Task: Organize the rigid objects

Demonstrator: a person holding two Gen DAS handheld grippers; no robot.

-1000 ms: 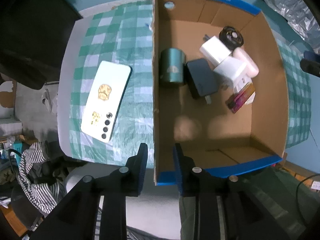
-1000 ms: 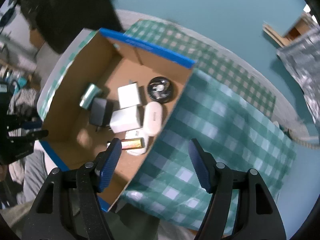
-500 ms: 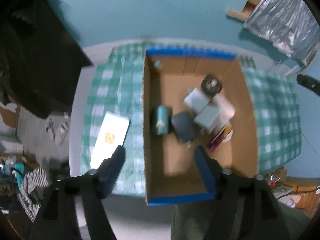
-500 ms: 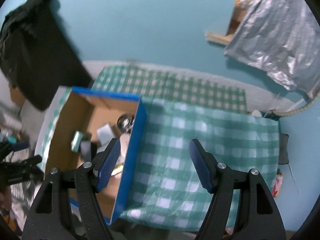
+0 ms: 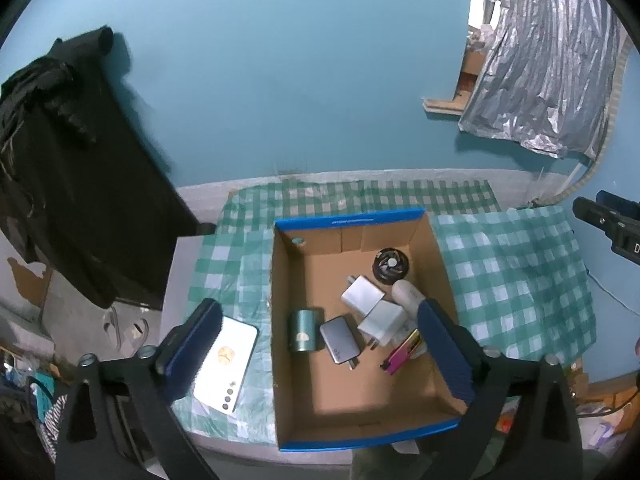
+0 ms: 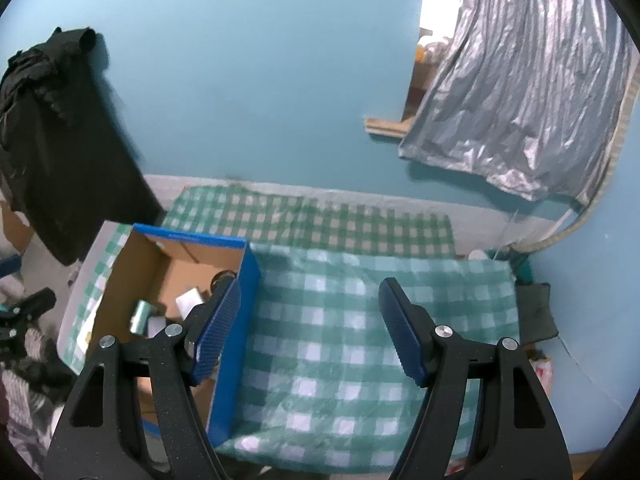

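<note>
The flat white smartphone (image 5: 225, 364) is seen on the checked table (image 5: 516, 280) beside the cardboard box (image 5: 280, 320); stiff, slippery, best gripped across its long edges; left tool (image 5: 318, 354) opening empty, right tool (image 6: 310, 330) open, empty

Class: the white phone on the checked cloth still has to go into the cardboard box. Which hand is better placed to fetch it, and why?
Left. The white phone lies beside the cardboard box, just under the left tool, whose jaws are opening with nothing between them. The right tool hangs over bare cloth beyond the box.
</note>
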